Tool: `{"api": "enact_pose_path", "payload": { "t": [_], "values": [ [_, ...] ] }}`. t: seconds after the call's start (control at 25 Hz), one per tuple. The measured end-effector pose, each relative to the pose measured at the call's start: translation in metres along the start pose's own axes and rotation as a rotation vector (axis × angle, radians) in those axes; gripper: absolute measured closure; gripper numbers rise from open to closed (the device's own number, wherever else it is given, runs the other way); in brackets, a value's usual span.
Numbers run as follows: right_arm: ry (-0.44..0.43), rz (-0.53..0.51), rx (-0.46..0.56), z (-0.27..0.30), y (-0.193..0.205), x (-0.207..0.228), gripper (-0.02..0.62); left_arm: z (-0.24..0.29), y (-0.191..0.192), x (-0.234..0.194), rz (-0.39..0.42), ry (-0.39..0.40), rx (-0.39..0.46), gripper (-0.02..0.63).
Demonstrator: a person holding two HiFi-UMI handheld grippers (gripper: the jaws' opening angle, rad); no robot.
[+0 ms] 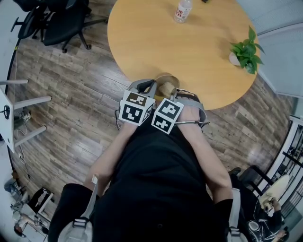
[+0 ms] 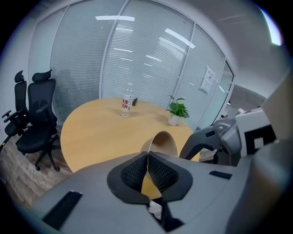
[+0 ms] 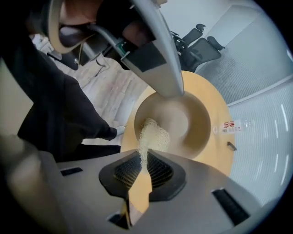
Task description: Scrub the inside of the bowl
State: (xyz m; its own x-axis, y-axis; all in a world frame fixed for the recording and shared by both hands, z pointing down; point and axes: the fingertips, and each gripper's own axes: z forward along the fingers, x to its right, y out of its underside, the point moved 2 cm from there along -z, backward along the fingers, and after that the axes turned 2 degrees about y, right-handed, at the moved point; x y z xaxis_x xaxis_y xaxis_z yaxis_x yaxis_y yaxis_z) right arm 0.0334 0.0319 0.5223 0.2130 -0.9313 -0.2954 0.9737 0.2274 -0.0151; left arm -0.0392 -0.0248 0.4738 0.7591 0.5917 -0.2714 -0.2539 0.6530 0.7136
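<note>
A tan bowl [image 1: 166,78] sits tilted at the near edge of the round wooden table [image 1: 156,38]. My left gripper [image 2: 147,158] is shut on the bowl's rim [image 2: 161,141], and its grey finger [image 3: 155,59] reaches over that rim in the right gripper view. My right gripper [image 3: 143,157] is shut on a pale yellow sponge [image 3: 153,136], which rests against the near inner wall of the bowl [image 3: 187,119]. In the head view both marker cubes sit close together just below the bowl, and the sponge [image 1: 166,88] shows inside it.
A clear water bottle [image 1: 182,9] stands at the table's far side and a small potted plant [image 1: 246,49] at its right. Black office chairs [image 1: 57,23] stand on the wood floor at the upper left. The person's body and arms fill the lower head view.
</note>
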Motion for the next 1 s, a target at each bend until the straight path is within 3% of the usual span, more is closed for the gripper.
{"api": "enact_pose_path", "payload": {
  "t": [0.24,0.48,0.6,0.68,0.84,1.0],
  "values": [
    [-0.241,0.227,0.172,-0.01,-0.015,-0.015,0.554,-0.003,0.001,-0.004,-0.004,-0.02,0.015,0.592],
    [-0.366,0.469,0.35,-0.024,-0.027,-0.006,0.554,-0.005,0.001,-0.007,-0.012,-0.03,0.026,0.594],
    [-0.388,0.54,0.378,-0.02,-0.023,0.0,0.554,-0.004,0.0,-0.008,-0.018,-0.032,0.028,0.594],
    [-0.361,0.508,0.341,-0.017,-0.017,0.002,0.554,-0.003,0.001,-0.008,-0.02,-0.034,0.022,0.594],
    [-0.147,0.298,0.211,-0.009,-0.001,0.013,0.554,-0.003,0.003,-0.009,-0.032,-0.026,0.006,0.592],
    [0.03,0.202,0.16,-0.01,0.007,0.027,0.554,0.002,0.008,-0.005,-0.115,0.043,-0.003,0.591]
  ]
}}
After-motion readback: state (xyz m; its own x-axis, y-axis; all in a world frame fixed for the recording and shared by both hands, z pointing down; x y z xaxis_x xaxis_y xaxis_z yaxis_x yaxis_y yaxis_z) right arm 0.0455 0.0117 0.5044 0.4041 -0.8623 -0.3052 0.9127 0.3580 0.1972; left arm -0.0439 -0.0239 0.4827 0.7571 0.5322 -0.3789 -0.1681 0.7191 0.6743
